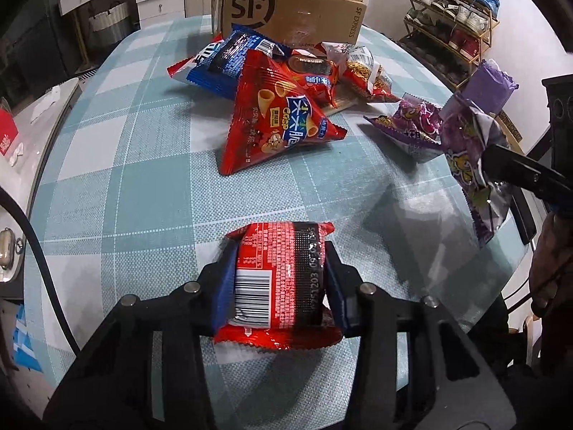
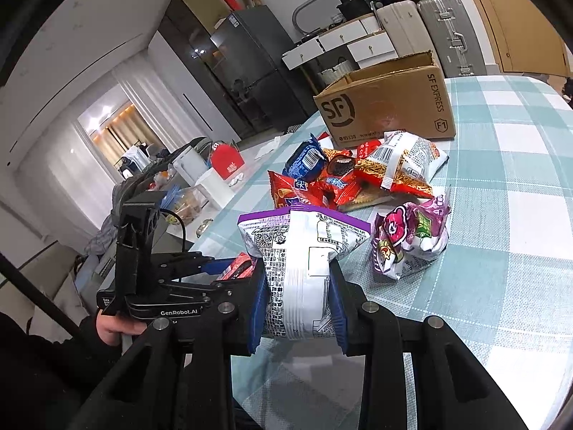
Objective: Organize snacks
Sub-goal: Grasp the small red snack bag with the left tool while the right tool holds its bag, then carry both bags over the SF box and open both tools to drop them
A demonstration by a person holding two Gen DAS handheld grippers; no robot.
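Observation:
My left gripper (image 1: 281, 279) is shut on a small red snack pack (image 1: 283, 279) with a barcode, held just above the checked tablecloth (image 1: 143, 186). My right gripper (image 2: 299, 286) is shut on a purple and white snack bag (image 2: 302, 258), held above the table; this bag also shows at the right of the left wrist view (image 1: 469, 150). A pile of snacks lies mid-table: a red cone-crisp bag (image 1: 275, 118), a blue cookie pack (image 1: 229, 61), a noodle-snack bag (image 2: 397, 168) and a second purple bag (image 2: 412, 236). The left gripper shows in the right wrist view (image 2: 229, 268).
An open SF Express cardboard box (image 1: 293, 10) stands at the table's far edge behind the pile; it also shows in the right wrist view (image 2: 390, 104). A shoe rack (image 1: 451, 18) stands beyond the table at right. A grey side counter (image 1: 32, 136) sits left of the table.

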